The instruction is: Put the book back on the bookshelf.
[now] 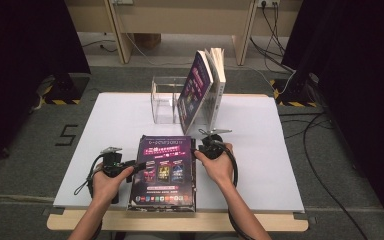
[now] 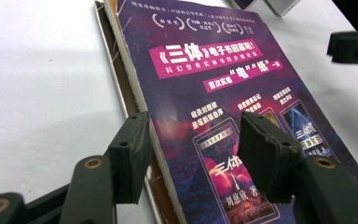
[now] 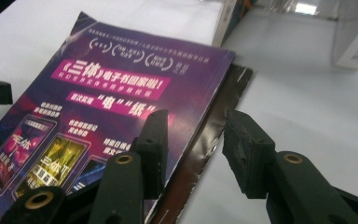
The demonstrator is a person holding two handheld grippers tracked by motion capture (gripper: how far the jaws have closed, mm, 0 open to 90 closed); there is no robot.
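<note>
A purple-covered book [image 1: 165, 170] lies flat near the table's front edge, on top of a darker-covered book [image 3: 214, 135] that sticks out beneath it. My left gripper [image 1: 136, 167] is at the purple book's left edge. In the left gripper view the purple book [image 2: 223, 84] has its edge running between the open jaws of the left gripper [image 2: 193, 154]. My right gripper [image 1: 197, 152] is at the right edge. There the purple book [image 3: 102, 102] and the dark cover lie between the spread jaws of the right gripper [image 3: 198, 149].
A clear acrylic stand [image 1: 162, 100] stands mid-table with a purple book [image 1: 195, 92] and a white book [image 1: 219, 75] leaning upright in it. The white board [image 1: 120, 120] has bare room left and right. Cables [image 1: 320, 150] trail on the floor at right.
</note>
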